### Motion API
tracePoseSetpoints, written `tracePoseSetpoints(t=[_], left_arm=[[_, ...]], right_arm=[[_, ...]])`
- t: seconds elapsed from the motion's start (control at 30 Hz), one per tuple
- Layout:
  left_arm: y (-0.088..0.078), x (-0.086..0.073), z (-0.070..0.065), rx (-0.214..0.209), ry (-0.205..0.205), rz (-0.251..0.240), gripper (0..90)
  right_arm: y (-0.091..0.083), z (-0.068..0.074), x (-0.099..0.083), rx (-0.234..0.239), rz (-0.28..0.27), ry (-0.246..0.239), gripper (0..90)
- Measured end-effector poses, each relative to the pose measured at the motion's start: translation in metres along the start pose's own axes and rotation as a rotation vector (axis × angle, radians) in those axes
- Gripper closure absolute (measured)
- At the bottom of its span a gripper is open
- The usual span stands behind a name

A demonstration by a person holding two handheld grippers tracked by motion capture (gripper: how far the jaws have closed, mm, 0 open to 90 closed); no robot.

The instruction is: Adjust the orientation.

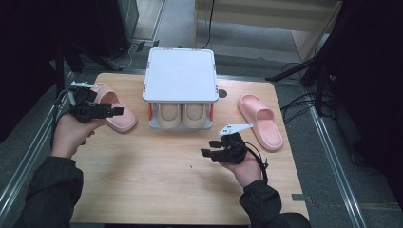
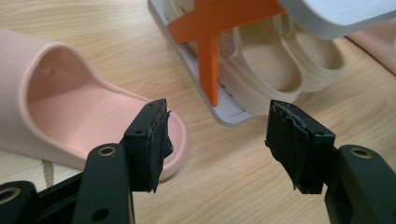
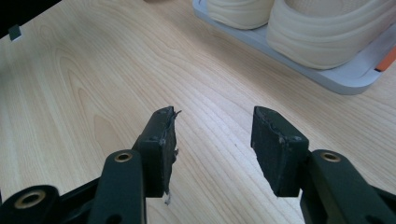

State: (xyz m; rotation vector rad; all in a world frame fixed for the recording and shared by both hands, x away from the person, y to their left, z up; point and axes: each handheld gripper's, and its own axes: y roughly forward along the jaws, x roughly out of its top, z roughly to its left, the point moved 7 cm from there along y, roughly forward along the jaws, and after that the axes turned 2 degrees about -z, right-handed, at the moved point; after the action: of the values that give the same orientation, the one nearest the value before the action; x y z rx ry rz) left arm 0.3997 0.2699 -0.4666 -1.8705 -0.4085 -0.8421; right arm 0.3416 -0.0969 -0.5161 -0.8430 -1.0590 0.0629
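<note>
1. High view: the left gripper (image 1: 114,111) hovers at the left pink slipper (image 1: 114,110) on the worktop (image 1: 157,180), left of the white shoe rack (image 1: 179,76).
2. Left gripper view: its jaws stand wide apart and hold nothing; the slipper's near rim lies just behind the left jaw.
3. The right gripper (image 1: 205,154) sits nearer, in front of the rack; its jaws are apart over bare wood.
4. The right pink slipper (image 1: 260,121) lies apart, right of the rack holding the beige slippers (image 1: 181,115).
</note>
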Motion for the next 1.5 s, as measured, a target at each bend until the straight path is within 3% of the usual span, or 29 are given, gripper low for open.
tracePoseSetpoints(t=[0.17,0.37,0.63,1.0,1.2,1.33,1.5], left_arm=[[0.011,-0.01,0.019,0.025,-0.008,0.017,38.0],[0.02,-0.02,0.045,0.06,-0.047,0.016,37.9],[0.034,-0.025,0.08,0.135,-0.08,0.028,38.1],[0.055,-0.029,0.118,0.207,-0.199,0.028,40.3],[0.063,-0.03,0.131,0.247,-0.227,0.035,41.3],[0.068,-0.03,0.136,0.286,-0.218,0.036,42.5],[0.069,-0.029,0.142,0.301,-0.212,0.019,51.1]], right_arm=[[0.001,0.0,-0.001,-0.001,0.01,-0.002,50.6],[0.001,0.001,-0.004,-0.006,0.021,-0.011,50.6],[-0.006,0.0,-0.012,-0.025,0.021,0.003,50.6],[-0.016,-0.004,-0.023,-0.059,0.016,0.035,50.6],[-0.023,-0.007,-0.029,-0.08,0.011,0.054,50.4],[-0.026,-0.008,-0.032,-0.092,0.01,0.065,50.3],[-0.03,-0.01,-0.036,-0.102,0.008,0.076,50.3]])
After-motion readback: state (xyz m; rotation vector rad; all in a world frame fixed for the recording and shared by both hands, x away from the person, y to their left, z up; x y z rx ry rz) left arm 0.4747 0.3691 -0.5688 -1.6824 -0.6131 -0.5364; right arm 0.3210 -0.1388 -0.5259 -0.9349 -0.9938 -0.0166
